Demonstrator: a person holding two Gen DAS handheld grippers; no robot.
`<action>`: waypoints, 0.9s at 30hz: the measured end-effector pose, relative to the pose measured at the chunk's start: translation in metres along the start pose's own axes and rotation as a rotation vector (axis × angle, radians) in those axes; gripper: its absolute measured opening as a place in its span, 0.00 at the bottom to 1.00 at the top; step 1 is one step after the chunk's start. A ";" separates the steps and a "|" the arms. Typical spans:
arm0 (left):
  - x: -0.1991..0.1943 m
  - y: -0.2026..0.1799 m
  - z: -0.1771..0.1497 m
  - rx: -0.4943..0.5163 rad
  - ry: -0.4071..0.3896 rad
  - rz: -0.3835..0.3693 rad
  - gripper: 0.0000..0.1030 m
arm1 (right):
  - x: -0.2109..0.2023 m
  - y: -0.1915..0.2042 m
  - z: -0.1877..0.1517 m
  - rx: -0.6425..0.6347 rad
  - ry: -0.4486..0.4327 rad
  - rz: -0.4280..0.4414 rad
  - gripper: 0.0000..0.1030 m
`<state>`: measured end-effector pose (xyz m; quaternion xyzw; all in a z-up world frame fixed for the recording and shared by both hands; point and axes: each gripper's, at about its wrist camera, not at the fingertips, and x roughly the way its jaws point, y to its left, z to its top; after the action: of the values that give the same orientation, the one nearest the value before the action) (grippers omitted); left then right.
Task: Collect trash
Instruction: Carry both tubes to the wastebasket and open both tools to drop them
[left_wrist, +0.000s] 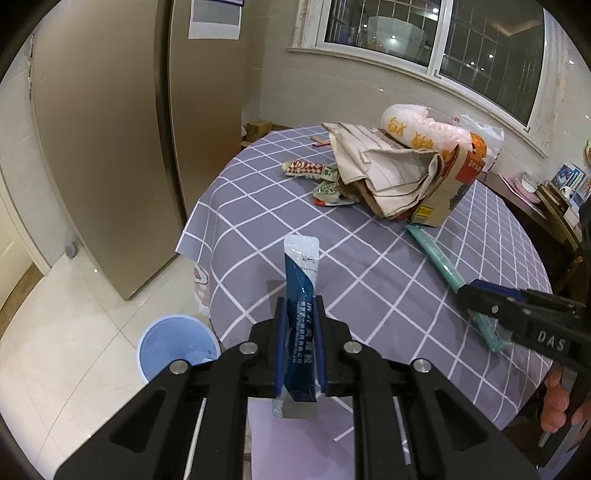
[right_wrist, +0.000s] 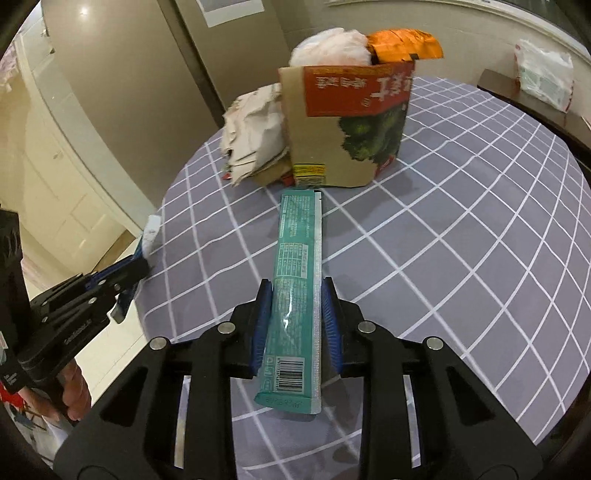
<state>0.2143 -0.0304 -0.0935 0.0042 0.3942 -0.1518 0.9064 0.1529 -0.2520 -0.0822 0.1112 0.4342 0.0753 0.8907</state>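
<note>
Mid-collection. Left gripper (left_wrist: 300, 325) fingers clamp a blue-and-white foil sachet (left_wrist: 301, 280) above the table's (left_wrist: 388, 280) edge. Right gripper (right_wrist: 295, 321) fingers pinch a long teal plastic wrapper (right_wrist: 295, 266) lying on the table. Next, likely: carry both to the pale blue plastic bin (left_wrist: 173, 343) on the floor.

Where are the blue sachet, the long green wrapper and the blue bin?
blue sachet (left_wrist: 301, 280): left wrist view, dark printed middle.
long green wrapper (right_wrist: 295, 254): right wrist view, printed face ahead of the pads.
blue bin (left_wrist: 166, 339): left wrist view, inner wall.
</note>
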 end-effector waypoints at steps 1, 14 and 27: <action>-0.001 0.000 0.000 0.001 0.000 0.001 0.13 | -0.001 0.004 -0.001 -0.004 0.001 0.013 0.26; -0.012 0.036 -0.004 -0.057 -0.009 0.065 0.13 | 0.011 0.063 0.006 -0.107 0.014 0.097 0.26; -0.013 0.101 -0.018 -0.165 0.021 0.152 0.13 | 0.060 0.144 0.022 -0.253 0.094 0.167 0.26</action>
<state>0.2211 0.0715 -0.1076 -0.0393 0.4134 -0.0497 0.9083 0.2018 -0.1023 -0.0765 0.0302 0.4519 0.2083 0.8669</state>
